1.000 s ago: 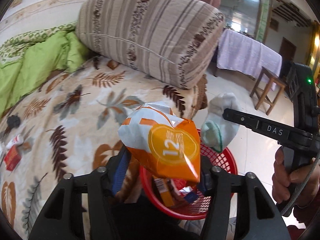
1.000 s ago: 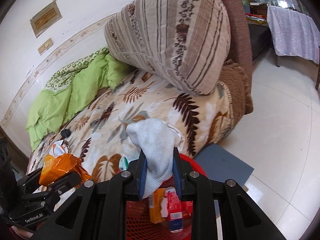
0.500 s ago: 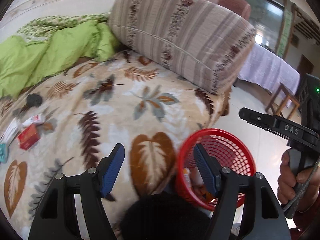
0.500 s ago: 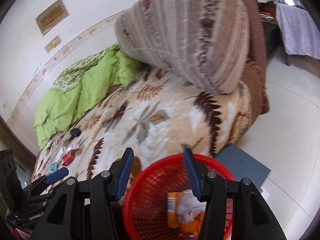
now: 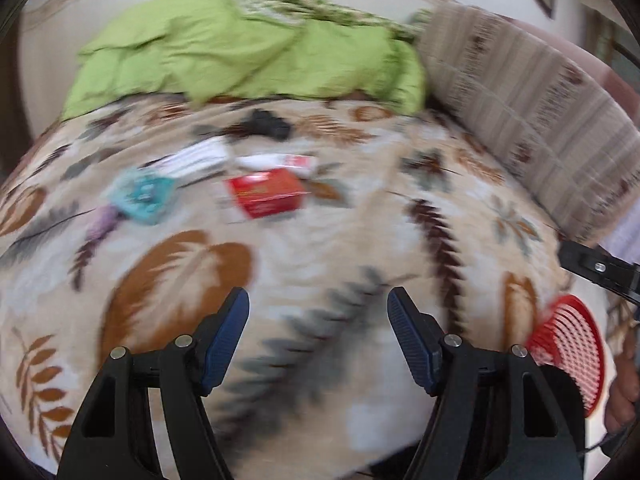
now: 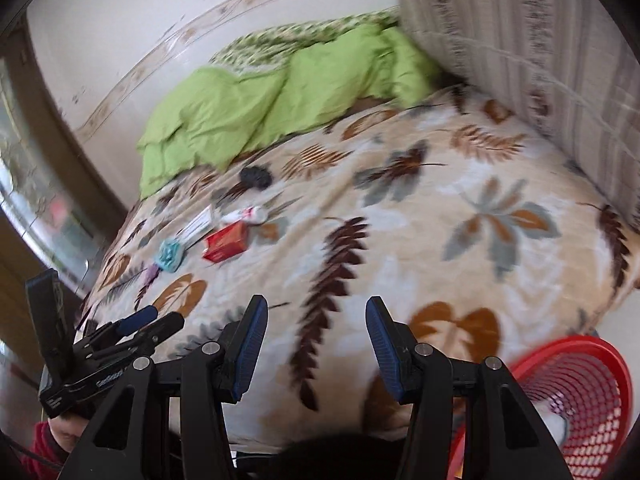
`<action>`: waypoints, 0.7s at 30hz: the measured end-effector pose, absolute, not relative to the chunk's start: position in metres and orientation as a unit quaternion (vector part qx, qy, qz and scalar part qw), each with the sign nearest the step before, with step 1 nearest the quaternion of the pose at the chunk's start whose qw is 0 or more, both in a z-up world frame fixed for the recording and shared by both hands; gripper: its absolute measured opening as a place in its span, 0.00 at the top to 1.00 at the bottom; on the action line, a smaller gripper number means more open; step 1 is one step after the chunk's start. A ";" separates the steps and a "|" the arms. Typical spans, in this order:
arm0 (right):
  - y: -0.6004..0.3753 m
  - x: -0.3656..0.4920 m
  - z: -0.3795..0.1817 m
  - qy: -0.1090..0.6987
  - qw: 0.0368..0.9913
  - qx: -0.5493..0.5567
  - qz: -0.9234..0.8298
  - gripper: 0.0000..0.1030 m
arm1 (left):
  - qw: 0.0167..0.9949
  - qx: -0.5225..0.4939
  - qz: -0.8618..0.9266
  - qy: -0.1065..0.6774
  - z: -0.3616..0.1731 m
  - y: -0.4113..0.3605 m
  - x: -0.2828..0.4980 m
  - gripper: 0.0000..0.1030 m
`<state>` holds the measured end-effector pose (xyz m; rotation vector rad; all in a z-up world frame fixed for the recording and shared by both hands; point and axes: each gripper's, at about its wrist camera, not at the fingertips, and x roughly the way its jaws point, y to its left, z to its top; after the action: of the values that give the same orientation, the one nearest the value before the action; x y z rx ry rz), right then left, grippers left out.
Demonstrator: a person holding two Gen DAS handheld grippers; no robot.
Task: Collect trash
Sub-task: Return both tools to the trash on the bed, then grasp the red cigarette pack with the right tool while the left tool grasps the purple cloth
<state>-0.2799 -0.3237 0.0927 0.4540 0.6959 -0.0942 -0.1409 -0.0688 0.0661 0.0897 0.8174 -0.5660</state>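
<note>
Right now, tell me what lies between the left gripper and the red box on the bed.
Nothing but bare leaf-print blanket: in the left wrist view the open left gripper faces the red box with no other trash in the stretch between.

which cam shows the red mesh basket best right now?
Right wrist view: the red plastic mesh basket shows its rim, mesh wall and part of the inside at lower right, partly behind a tong arm. The left wrist view catches only an edge-on sliver at the right border.

Green quilt (image 5: 256, 52) and striped bolster (image 5: 532, 120) lie on the leaf-patterned blanket (image 5: 320, 248)
</note>
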 end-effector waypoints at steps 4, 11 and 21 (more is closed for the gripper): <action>-0.292 -0.226 0.088 0.364 0.909 0.204 0.005 0.47 | 0.907 0.020 -0.172 0.385 0.052 -0.021 -0.101 0.31; -0.245 -0.109 0.078 0.398 0.899 0.175 0.062 0.47 | 0.910 -0.028 -0.078 0.405 0.037 0.034 -0.061 0.31; -0.211 0.039 0.038 0.470 0.863 0.152 0.106 0.47 | 0.904 -0.068 -0.060 0.417 0.035 0.065 -0.035 0.31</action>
<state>0.0386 -0.2112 0.0376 0.3186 0.9847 0.2230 -0.0351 0.0653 0.0355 -0.1405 0.8621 -0.1250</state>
